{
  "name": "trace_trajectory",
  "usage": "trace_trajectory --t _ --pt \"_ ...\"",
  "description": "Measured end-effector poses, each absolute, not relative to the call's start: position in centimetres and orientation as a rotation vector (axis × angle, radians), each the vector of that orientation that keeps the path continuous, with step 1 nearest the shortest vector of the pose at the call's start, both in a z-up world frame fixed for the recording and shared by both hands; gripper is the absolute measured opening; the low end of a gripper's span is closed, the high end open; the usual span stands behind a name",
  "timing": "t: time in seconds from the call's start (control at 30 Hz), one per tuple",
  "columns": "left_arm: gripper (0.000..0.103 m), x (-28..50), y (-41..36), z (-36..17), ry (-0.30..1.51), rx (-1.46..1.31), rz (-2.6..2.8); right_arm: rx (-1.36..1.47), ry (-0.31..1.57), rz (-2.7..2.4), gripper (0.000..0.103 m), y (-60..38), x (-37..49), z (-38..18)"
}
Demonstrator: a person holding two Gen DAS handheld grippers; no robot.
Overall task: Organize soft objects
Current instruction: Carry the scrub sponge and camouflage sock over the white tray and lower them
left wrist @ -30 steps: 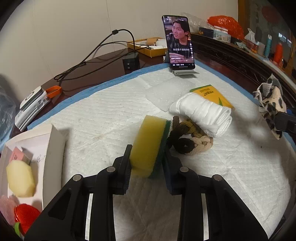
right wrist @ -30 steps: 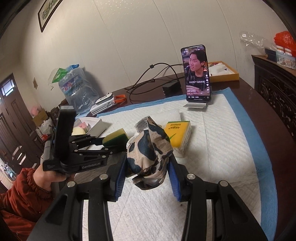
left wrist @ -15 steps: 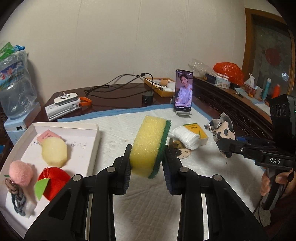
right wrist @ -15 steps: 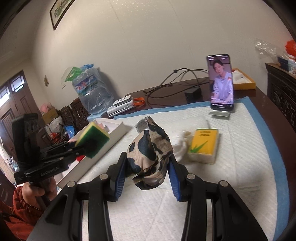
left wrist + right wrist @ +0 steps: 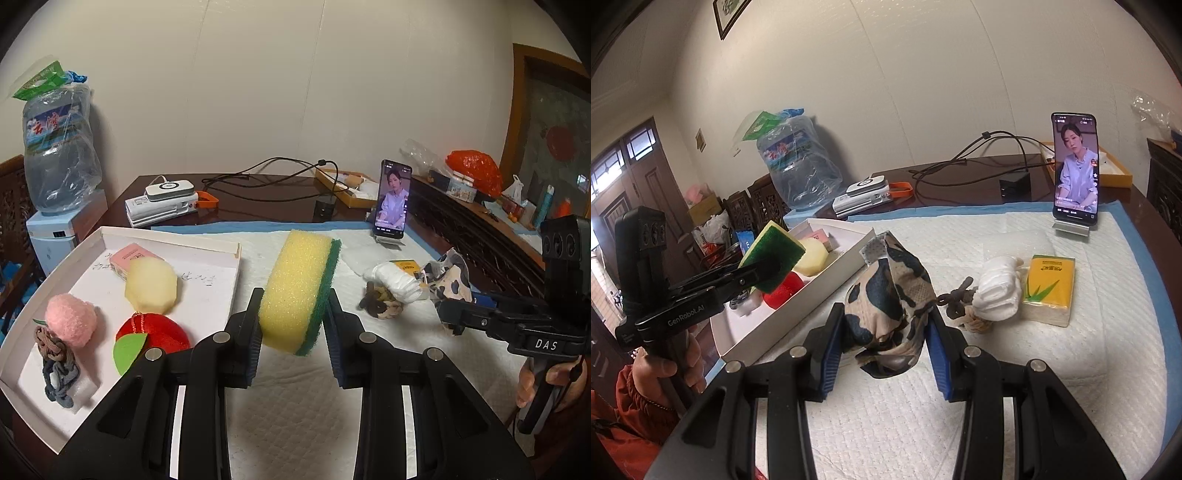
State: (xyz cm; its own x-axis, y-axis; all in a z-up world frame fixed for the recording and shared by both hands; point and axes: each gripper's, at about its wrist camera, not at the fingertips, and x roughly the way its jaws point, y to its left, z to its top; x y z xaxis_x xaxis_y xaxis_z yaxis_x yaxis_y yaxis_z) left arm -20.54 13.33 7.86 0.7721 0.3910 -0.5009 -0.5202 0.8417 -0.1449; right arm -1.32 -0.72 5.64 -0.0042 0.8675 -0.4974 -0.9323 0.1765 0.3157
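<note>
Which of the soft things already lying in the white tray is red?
The round red plush with a green felt leaf, near the tray's front. The others are a pale yellow sponge, a pink pompom and braided hair ties.

Tray [image 5: 236,254] lies left of towel roll [image 5: 395,282] on pad [image 5: 295,406]

Both my tools are matte black. My left gripper [image 5: 293,332] has two angular arms, each with a round silver screw head, and dark ribbed pads. From the right wrist view its side reads "GenRobot.AI" in white, with a boxy black camera block on top. My right gripper [image 5: 886,343] matches in build but carries blue pads; its side reads "DAS". My left hand [image 5: 670,369] emerges from an orange-red sleeve with what looks like a thin band at the cuff.
</note>
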Motion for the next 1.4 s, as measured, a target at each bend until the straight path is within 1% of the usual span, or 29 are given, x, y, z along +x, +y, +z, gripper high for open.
trace_trajectory --t 0.73,1.07,1.4 --pt "0.030 -25.0 15.7 8.2 0.425 -0.338 0.595 -0.183 0.675 1.471 0.042 2.8 -3.8 6.2" --pt "0.030 -28.1 17.7 8.5 0.398 -0.365 0.689 -0.227 0.633 1.515 0.042 5.0 -5.4 7.5" --pt "0.030 -29.6 18.7 7.9 0.402 -0.387 0.749 -0.252 0.622 1.544 0.042 6.2 -6.3 7.8"
